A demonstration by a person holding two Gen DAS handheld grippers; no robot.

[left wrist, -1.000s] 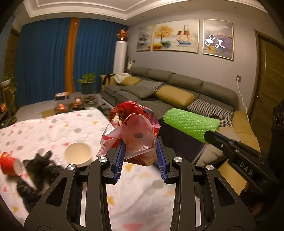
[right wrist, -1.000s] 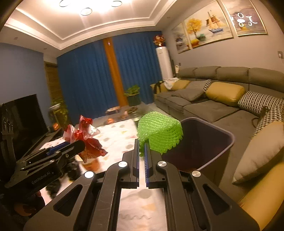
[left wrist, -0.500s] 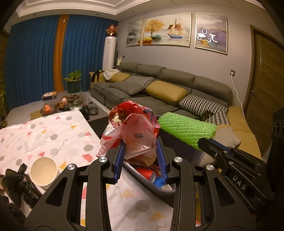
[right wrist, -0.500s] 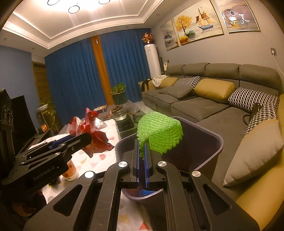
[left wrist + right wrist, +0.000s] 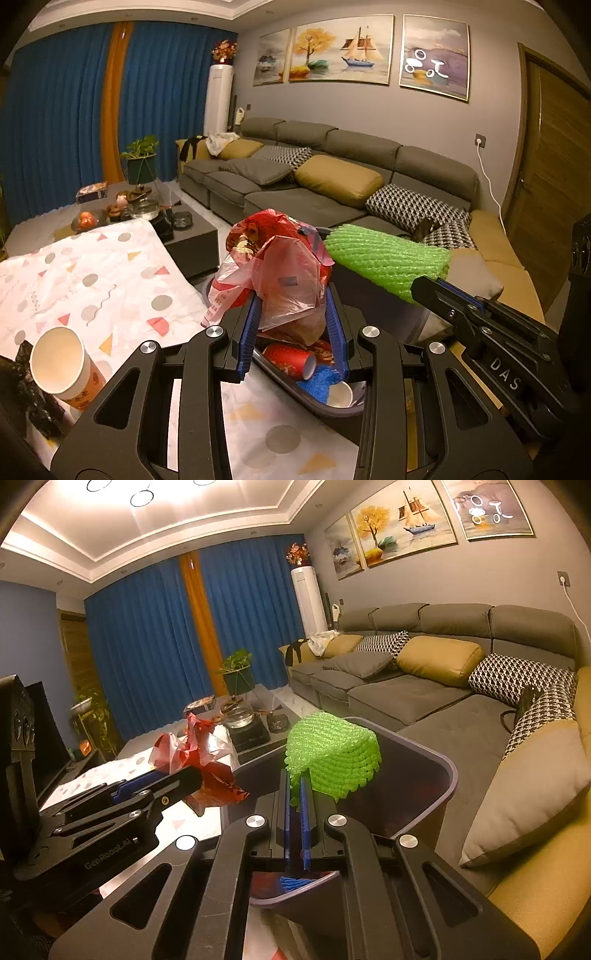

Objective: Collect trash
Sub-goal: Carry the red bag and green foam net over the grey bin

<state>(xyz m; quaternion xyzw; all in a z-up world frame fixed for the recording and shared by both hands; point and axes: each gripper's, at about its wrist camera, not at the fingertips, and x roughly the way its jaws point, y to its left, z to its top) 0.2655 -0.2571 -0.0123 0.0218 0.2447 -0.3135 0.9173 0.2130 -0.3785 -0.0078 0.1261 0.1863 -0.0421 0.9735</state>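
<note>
My left gripper point(image 5: 293, 295) is shut on a crumpled red and pink plastic bag point(image 5: 280, 273), held over the near rim of a dark trash bin point(image 5: 295, 384). Inside the bin lie a red paper cup point(image 5: 290, 360), blue foam netting and a white cup. My right gripper point(image 5: 295, 779) is shut on a green foam net sleeve point(image 5: 332, 757), held above the bin's open mouth point(image 5: 424, 775). In the right wrist view the left gripper point(image 5: 192, 775) with the red bag point(image 5: 199, 753) sits to the left of the bin. The green sleeve point(image 5: 384, 258) also shows in the left wrist view.
A table with a white dotted cloth point(image 5: 92, 280) carries an upright paper cup point(image 5: 62, 363) and black crumpled bags point(image 5: 22, 391) at the lower left. A dark coffee table point(image 5: 184, 236) stands beyond. A grey sofa point(image 5: 424, 694) with cushions runs along the right.
Both grippers have moved toward the bin with their loads. The bin's inside and its contents have come into the left wrist view, and the table has slid to the left.
</note>
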